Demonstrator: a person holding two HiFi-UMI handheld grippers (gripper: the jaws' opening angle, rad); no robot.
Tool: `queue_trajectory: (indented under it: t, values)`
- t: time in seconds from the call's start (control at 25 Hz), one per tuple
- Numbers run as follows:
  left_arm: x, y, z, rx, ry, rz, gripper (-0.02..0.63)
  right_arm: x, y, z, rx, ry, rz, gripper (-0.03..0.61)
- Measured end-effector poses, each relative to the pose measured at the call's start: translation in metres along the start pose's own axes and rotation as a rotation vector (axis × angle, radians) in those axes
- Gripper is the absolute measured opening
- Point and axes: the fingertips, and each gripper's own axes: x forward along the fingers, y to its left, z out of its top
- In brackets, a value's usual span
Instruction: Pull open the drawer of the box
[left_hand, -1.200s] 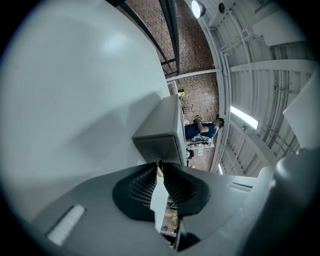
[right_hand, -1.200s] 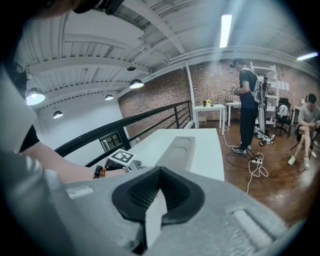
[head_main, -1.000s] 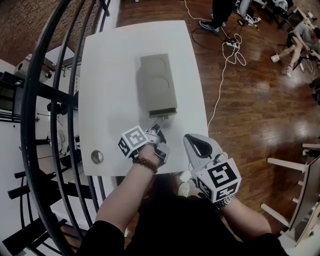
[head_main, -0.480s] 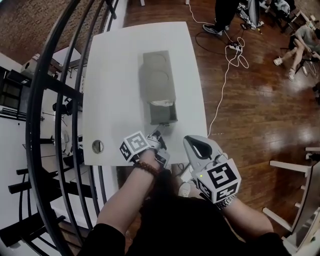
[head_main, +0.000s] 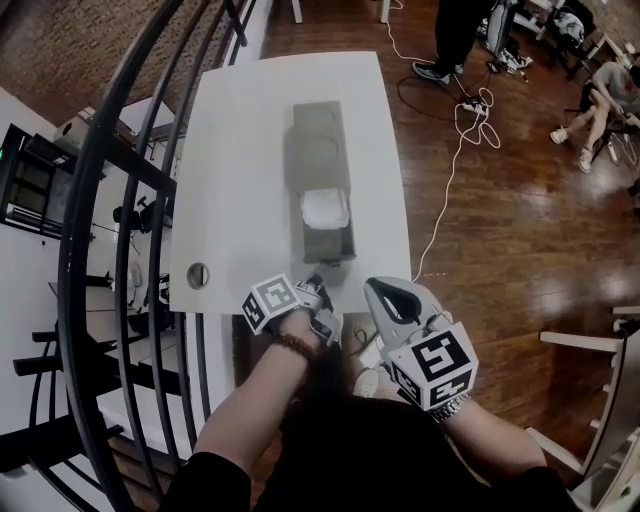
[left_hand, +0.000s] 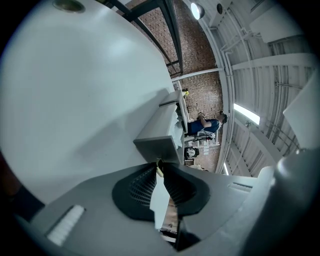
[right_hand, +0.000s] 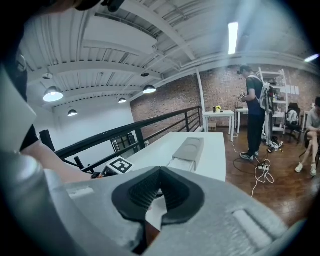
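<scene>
A long grey box (head_main: 318, 140) lies on the white table (head_main: 240, 150), its drawer (head_main: 328, 240) drawn out towards me with something white (head_main: 325, 208) inside. My left gripper (head_main: 318, 283) is at the table's near edge, shut on a small pull tab at the drawer's front. In the left gripper view the pads pinch that yellowish tab (left_hand: 159, 164) just below the grey drawer front (left_hand: 156, 148). My right gripper (head_main: 390, 297) hovers off the table's near right corner, shut with nothing in it. Its own view looks over the box (right_hand: 191, 147) from a distance.
A round hole (head_main: 198, 275) sits in the table's near left corner. Black railing bars (head_main: 110, 200) run along the left. A white cable (head_main: 450, 150) trails over the wooden floor on the right. A person (head_main: 455, 30) stands beyond the table.
The left gripper has pulled back towards me and the drawer has slid out of the box with it, baring the white contents. The right gripper has barely moved.
</scene>
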Motion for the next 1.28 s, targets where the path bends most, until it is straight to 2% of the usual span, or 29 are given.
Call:
queue_trajectory:
  t: [0.32,1.28]
  values:
    - [-0.016,0.014,-0.024,-0.001,-0.007,0.000,0.058,-0.020,0.014,-0.014,-0.020,-0.009,0.010,-0.010]
    - [-0.026,0.029,-0.031,0.017,-0.008,0.032,0.061,-0.038,0.020,-0.004,-0.046,-0.040,0.009,-0.011]
